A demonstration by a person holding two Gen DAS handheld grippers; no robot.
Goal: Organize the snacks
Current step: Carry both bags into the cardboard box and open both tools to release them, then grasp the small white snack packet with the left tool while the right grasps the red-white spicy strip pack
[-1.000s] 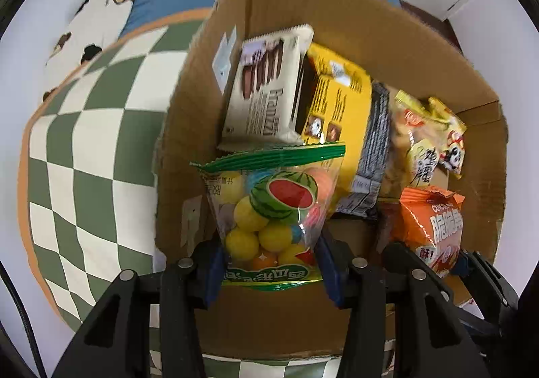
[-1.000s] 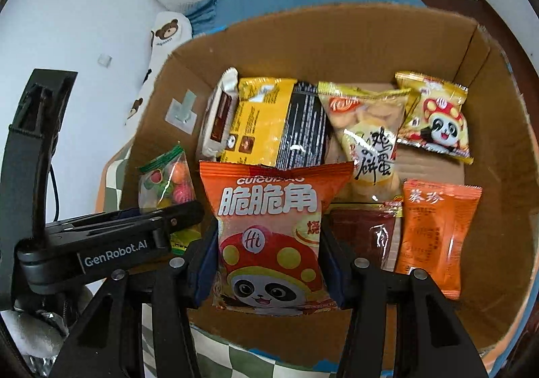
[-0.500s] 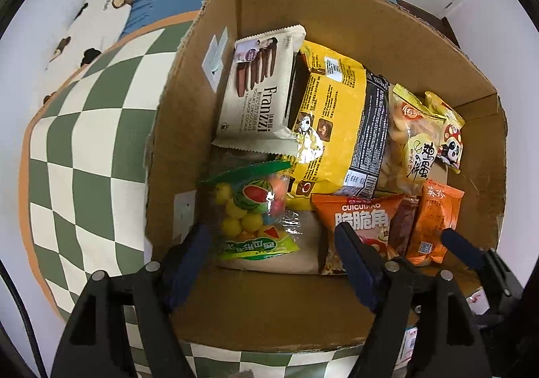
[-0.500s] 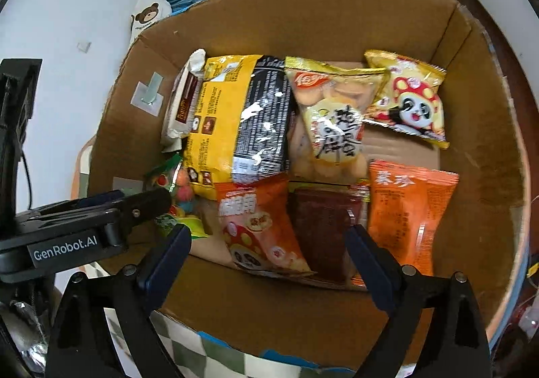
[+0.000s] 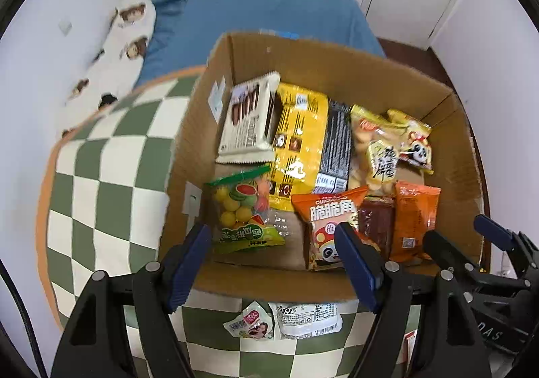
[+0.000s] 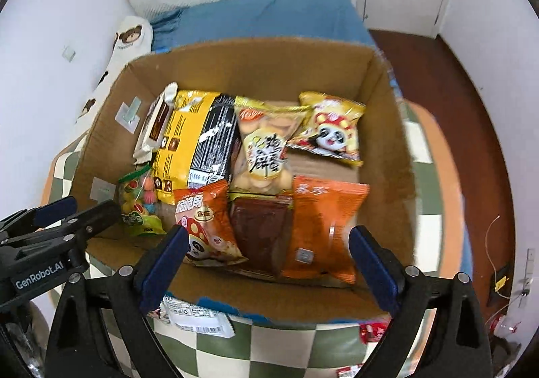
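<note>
A cardboard box (image 5: 337, 55) (image 6: 256, 55) on a green-checked surface holds several snack packs. A fruit-candy bag (image 5: 244, 213) (image 6: 139, 201) lies at its near left. An orange panda chip bag (image 5: 328, 223) (image 6: 205, 223) lies beside it. My left gripper (image 5: 273, 263) is open and empty above the box's near wall. My right gripper (image 6: 266, 263) is open and empty, also over the near wall. Each gripper shows in the other's view, the right gripper (image 5: 468, 240) at right and the left gripper (image 6: 81, 213) at left.
Loose snack packets (image 5: 286, 319) (image 6: 192, 314) lie on the checked surface (image 5: 111, 176) in front of the box; small red packets (image 6: 372, 332) lie at the right. A blue bed (image 5: 256, 18) and a bear-print pillow (image 5: 114, 55) are behind.
Both grippers let go of their bags, the candy bag and the orange chip bag, which now lie in the box. Both opened and pulled back and up from the box.
</note>
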